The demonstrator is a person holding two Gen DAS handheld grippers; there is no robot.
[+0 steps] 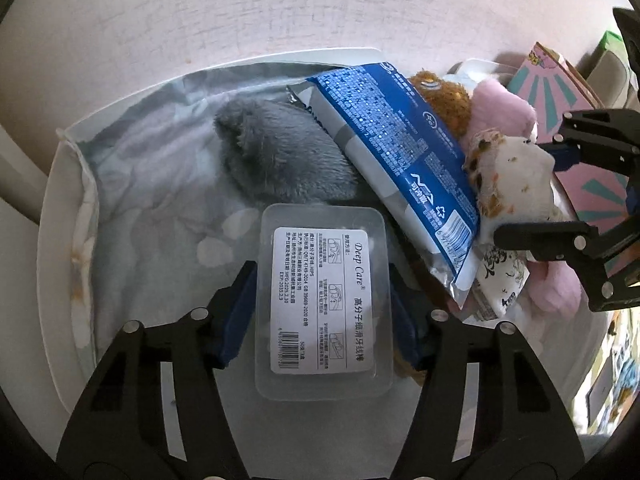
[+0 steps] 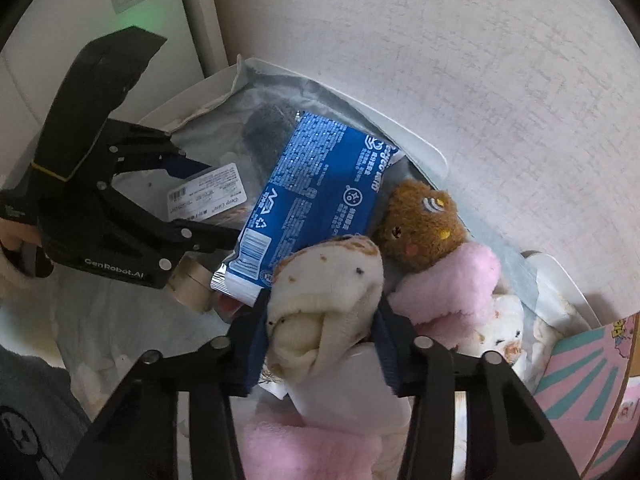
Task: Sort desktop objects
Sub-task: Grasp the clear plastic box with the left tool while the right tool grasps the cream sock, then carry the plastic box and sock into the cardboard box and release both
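Observation:
My left gripper (image 1: 322, 288) is shut on a clear plastic floss-pick box (image 1: 322, 300) with a white label, held over a white bin (image 1: 52, 216) lined with a grey bag. It also shows in the right wrist view (image 2: 208, 216), with the box (image 2: 204, 196) between its fingers. My right gripper (image 2: 320, 320) is shut on a cream spotted rolled sock (image 2: 324, 304); in the left wrist view this gripper (image 1: 536, 188) holds the sock (image 1: 508, 176) at the right. A blue wipes pack (image 1: 396, 156) leans in the bin.
In the bin lie a grey furry item (image 1: 280, 152), a brown plush bear (image 2: 420, 224), pink fluffy cloth (image 2: 448, 284) and a tape roll (image 2: 192, 284). A pink and teal box (image 1: 560, 92) stands at the right. A pale wall rises behind.

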